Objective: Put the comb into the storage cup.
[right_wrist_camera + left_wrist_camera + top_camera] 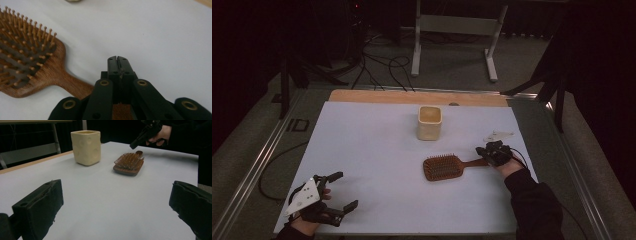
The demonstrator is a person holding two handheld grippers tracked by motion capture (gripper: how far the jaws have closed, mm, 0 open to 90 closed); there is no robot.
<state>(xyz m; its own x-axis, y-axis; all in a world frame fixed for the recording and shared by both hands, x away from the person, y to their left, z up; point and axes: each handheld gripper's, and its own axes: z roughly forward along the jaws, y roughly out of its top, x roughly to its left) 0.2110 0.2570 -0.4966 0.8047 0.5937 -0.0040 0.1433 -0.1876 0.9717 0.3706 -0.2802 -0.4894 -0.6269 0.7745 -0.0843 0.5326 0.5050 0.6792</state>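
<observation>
Two tongs out, right one at the hairbrush handle, left one idle.
Hairbrush [443,167] lay bristles up on the white worktop [372,150], at about 5 o'clock from the cream cup [429,122], handle pointing to 3 o'clock. Right tongs [118,60] sat over the handle end, jaws fully shut pad to pad, and the handle ran under the linkage, not between the tips, so no real grip showed. Left tongs [347,189] rested at the worktop's 7 o'clock corner, jaws wide apart and holding nothing. Likely best fix: reopen the right tongs, drop lower, straddle the handle across its narrow width near the paddle, then close square so the brush would not twist or swing on lifting.
</observation>
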